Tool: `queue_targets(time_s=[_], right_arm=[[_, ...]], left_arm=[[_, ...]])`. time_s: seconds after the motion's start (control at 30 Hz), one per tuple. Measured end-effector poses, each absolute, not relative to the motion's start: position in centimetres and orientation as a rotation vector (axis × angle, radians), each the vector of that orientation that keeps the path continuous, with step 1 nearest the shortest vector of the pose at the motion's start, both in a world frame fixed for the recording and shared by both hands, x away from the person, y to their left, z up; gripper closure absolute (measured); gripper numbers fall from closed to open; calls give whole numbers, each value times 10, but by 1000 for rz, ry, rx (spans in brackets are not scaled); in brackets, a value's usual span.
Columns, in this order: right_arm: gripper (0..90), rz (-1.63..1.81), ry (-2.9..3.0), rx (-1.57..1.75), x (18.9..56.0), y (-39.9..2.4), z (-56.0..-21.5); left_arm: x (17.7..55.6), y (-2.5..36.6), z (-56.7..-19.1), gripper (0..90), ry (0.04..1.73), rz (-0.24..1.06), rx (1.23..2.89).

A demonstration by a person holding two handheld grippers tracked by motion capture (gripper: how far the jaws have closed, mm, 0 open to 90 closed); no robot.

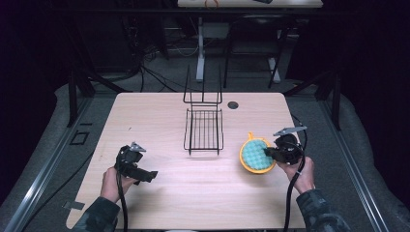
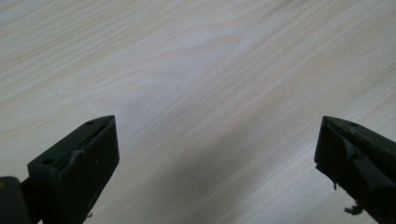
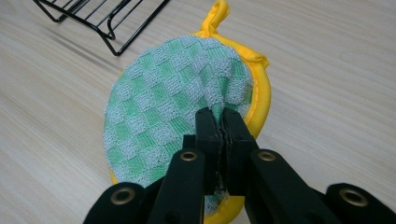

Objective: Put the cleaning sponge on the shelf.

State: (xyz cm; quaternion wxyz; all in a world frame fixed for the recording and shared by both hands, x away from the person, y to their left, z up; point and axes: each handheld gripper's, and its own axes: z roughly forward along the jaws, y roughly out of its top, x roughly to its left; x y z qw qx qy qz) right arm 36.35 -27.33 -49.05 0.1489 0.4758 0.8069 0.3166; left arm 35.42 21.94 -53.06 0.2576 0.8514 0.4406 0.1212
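Your right gripper [image 1: 269, 152] has its jaws pinched fully together on the green checked face of the round pad [image 1: 256, 155], gripping a fold of the fabric near the pad's right edge. In the right gripper view [image 3: 219, 116] the cloth bunches up into the jaws and the yellow rim [image 3: 261, 100] curls up just beside them, so that edge sits raised off the table [image 1: 203, 188] while the left part of the pad looks flat on the wood.

The pad sits on the right half of the table, mid depth, just right of the black wire rack [image 1: 204, 129] and not touching it. Its yellow hanging loop [image 1: 250, 136] points to the far side. In the right gripper view the loop [image 3: 217, 13] is at the top and a corner of the rack [image 3: 100, 18] is at upper left, near the pad but apart from it.

Your left gripper [image 1: 147, 176] is at the near left of the table, well apart from pad and rack. Its jaws stand wide open with nothing between them; the left gripper view [image 2: 217, 140] has bare wood grain between the two black jaw tips. Can't tell from the frames whether the tips touch the table.

A dark round hole [image 1: 233, 105] sits in the table at the far side, right of the rack's upright back.
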Motion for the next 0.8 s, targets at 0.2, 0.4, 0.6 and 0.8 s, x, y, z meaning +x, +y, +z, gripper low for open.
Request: queue_targets(time_s=[0.2, 0.4, 0.6, 0.8], right_arm=[[875, 927, 2304, 1342, 360, -276, -481], [874, 928, 2295, 1337, 359, -276, -476], [873, 929, 2285, 1326, 358, -275, -471], [873, 948, 2276, 1312, 357, -274, -462]], left_arm=[[354, 219, -531, 1, 1202, 328, 2311], [354, 220, -531, 1, 1199, 328, 2313], [354, 222, -531, 1, 1206, 326, 2287], [354, 222, -531, 1, 1195, 324, 2290]])
